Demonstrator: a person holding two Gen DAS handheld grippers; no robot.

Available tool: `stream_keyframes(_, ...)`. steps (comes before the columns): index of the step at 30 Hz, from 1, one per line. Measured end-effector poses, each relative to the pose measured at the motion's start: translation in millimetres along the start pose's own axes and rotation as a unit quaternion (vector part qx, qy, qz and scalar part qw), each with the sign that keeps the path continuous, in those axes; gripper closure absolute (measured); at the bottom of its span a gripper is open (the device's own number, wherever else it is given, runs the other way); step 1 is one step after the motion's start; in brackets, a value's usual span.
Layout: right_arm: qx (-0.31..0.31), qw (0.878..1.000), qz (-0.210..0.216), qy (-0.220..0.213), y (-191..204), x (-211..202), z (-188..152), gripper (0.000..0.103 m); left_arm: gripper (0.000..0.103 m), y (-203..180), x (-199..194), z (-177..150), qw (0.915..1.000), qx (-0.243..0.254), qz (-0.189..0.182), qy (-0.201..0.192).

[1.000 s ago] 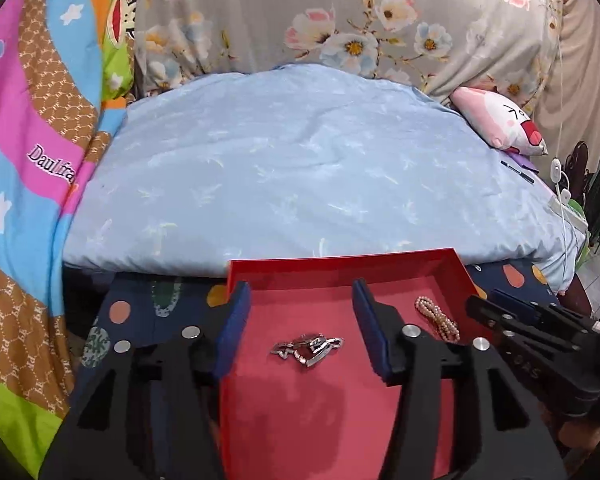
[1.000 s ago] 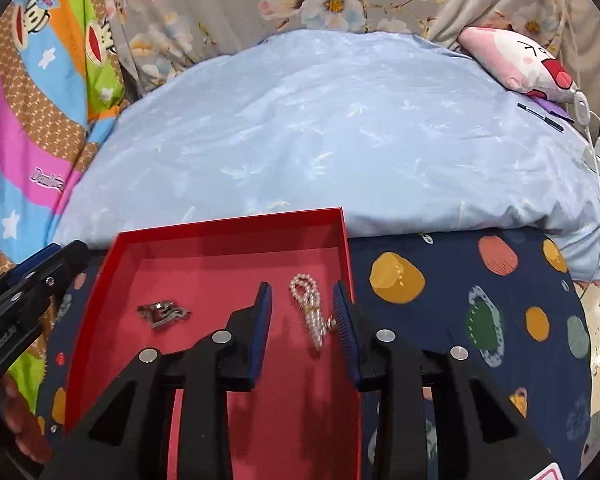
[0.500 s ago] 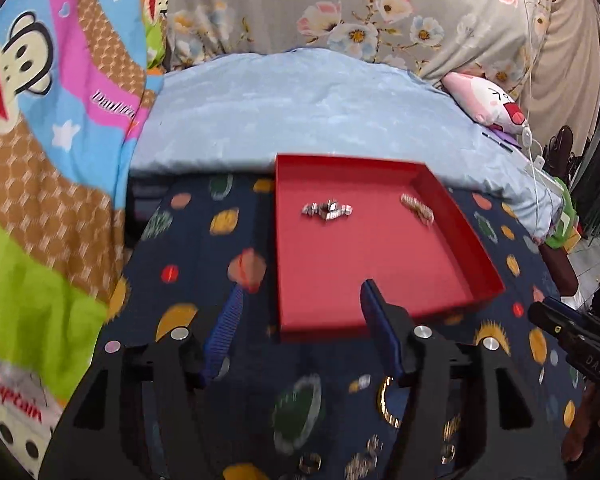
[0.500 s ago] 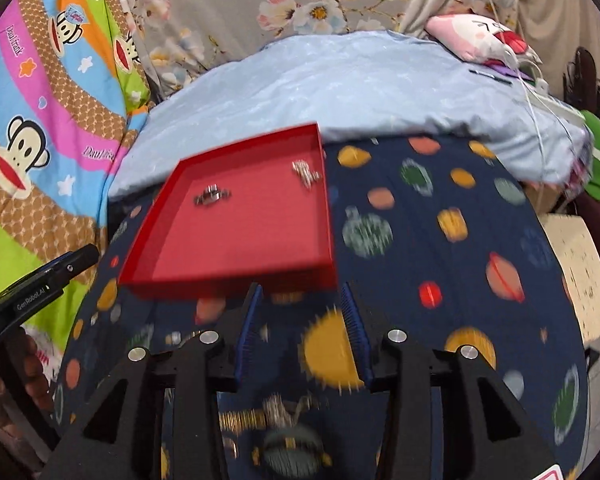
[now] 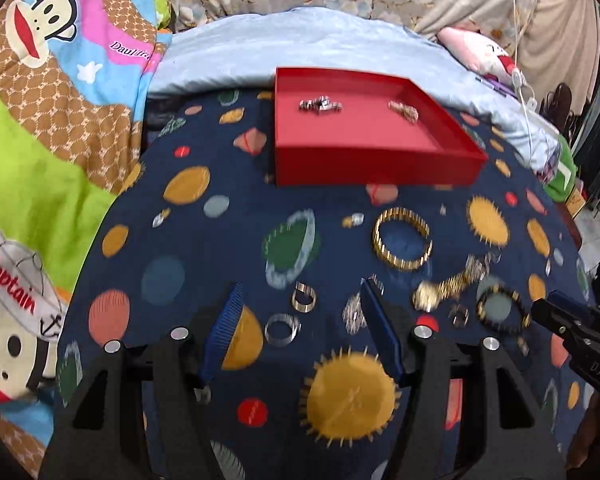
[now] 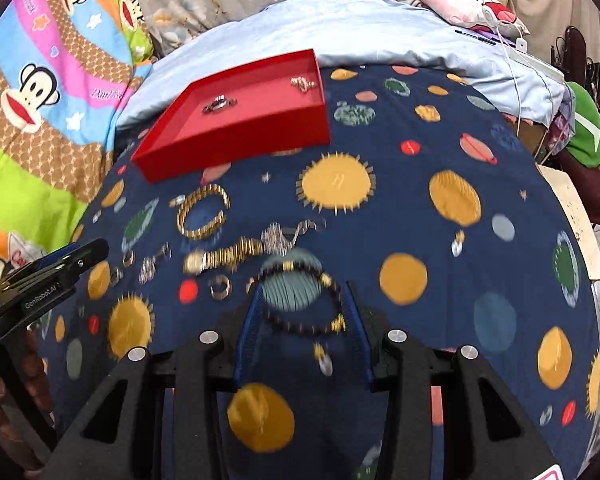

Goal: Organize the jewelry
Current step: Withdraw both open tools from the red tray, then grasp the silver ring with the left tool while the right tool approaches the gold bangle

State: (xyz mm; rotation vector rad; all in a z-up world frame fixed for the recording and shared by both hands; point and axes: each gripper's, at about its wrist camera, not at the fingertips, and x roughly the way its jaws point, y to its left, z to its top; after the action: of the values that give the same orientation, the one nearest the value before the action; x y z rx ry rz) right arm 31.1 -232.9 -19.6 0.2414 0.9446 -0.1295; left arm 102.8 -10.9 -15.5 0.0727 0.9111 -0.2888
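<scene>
A red tray (image 5: 376,164) (image 6: 236,136) sits at the far side of the navy planet-print cloth and holds a silver piece (image 5: 320,105) and a pearl piece (image 5: 403,110). Loose jewelry lies on the cloth nearer me: a gold bangle (image 5: 402,243) (image 6: 202,216), a gold watch (image 6: 220,259), silver rings (image 5: 303,299) and a dark bead bracelet (image 6: 300,300). My left gripper (image 5: 300,328) is open above the rings. My right gripper (image 6: 302,312) is open, with its fingers on either side of the bead bracelet.
A light blue quilt (image 5: 300,48) lies behind the tray, and a colourful cartoon blanket (image 5: 40,120) lies on the left. A pink pillow (image 6: 468,12) and a white cable (image 6: 512,60) are at the far right. The cloth's right edge (image 6: 580,240) drops off beside a stool.
Both grippers have pulled back from the red tray toward me. The loose jewelry on the cloth has come into view under them. The silver and pearl pieces stay in the tray.
</scene>
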Motion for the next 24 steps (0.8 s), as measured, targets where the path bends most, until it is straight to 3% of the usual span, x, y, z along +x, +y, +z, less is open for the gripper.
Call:
stream_keyframes(9, -0.008, 1.000, -0.011, 0.012, 5, -2, -23, 0.063, 0.044, 0, 5, -27, 0.9998, 0.006, 0.007, 0.019)
stream_keyframes(19, -0.009, 1.000, -0.007, 0.015, 10, 0, -25, 0.063, 0.044, 19, 17, -30, 0.9993, -0.018, 0.019, 0.026)
stream_keyframes(24, -0.010, 1.000, -0.006, 0.018, 13, 3, -24, 0.063, 0.052, 20, 24, -29, 0.9993, -0.023, 0.007, 0.027)
